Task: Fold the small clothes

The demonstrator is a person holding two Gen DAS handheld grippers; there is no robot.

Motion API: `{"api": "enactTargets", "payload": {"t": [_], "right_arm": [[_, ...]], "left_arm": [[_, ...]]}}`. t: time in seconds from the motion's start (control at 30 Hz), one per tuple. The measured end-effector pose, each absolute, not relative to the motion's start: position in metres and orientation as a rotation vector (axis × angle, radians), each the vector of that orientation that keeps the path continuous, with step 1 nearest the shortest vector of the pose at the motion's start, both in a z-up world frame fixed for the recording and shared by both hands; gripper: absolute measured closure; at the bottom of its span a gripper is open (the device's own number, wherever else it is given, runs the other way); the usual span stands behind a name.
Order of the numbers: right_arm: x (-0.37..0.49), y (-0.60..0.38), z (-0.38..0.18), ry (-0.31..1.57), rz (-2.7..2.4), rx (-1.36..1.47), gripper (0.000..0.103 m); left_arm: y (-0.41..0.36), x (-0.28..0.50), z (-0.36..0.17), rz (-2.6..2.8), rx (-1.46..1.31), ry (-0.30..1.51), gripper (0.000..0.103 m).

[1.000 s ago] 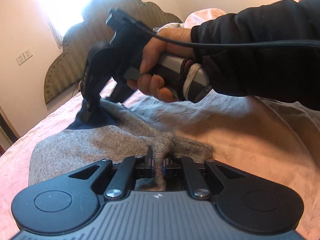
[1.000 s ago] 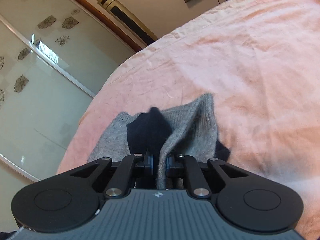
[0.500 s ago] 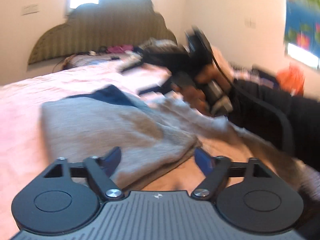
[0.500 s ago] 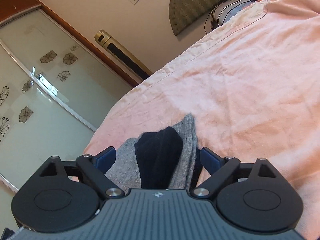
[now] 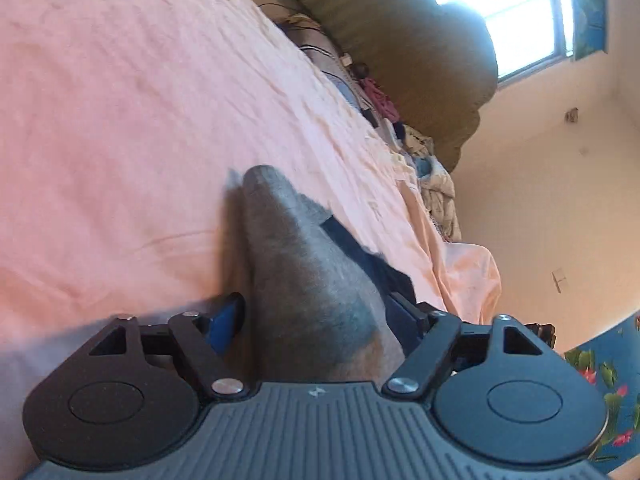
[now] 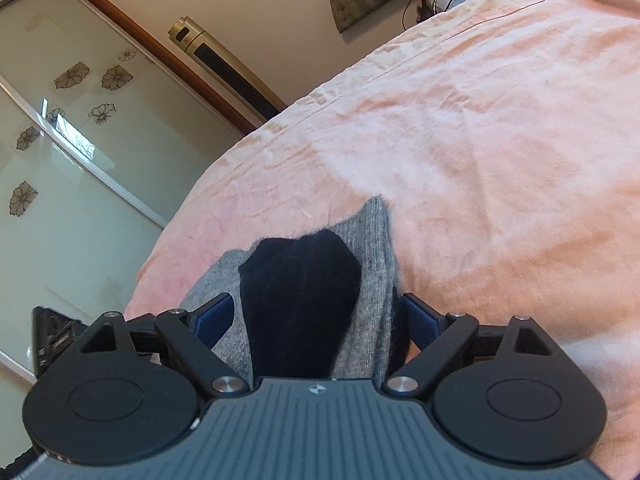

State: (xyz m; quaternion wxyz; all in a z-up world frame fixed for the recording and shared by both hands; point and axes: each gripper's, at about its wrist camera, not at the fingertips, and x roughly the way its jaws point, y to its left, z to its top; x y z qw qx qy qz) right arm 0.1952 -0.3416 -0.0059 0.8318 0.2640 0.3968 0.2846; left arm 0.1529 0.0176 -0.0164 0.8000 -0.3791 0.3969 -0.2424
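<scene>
Left wrist view: the left gripper (image 5: 316,316), jaws apart, straddles a grey knit garment (image 5: 304,280) lying on the pink bedsheet (image 5: 120,120). Right wrist view: the right gripper (image 6: 316,316), jaws apart, frames the same garment's dark navy panel (image 6: 300,296).

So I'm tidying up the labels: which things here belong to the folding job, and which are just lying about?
Job:
grey knit garment with its dark navy part
left claw, open
right claw, open
pink bedsheet it lies on

Lying about:
headboard
clutter of clothes by the headboard
tower fan
sliding glass doors
</scene>
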Motion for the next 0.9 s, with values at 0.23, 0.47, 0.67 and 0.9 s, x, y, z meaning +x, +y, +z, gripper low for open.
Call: {"api": "enactTargets", "payload": {"t": [0.23,0.47,0.67,0.9], "right_arm": [[0.189,-0.330,-0.002,0.831,0.581,0.496,0.076],[0.208,-0.290,0.027,0.749,0.692,0.563,0.077],[0.255,-0.240,0.014,0.805,0.650,0.612,0.057],[0.189,-0.271,-0.001,0.906,0.633,0.612,0.037]], "left_arm": [[-0.007,0.155,-0.011,-0.482,-0.617,0.863,0.079],[0.043,0.164,0.026,-0.422,-0.568,0.793,0.081],[0.088,0.197,0.036,-0.265,-0.414,0.768,0.078],[0.121,0.111,0.011,-0.401,-0.700,0.806,0.043]]}}
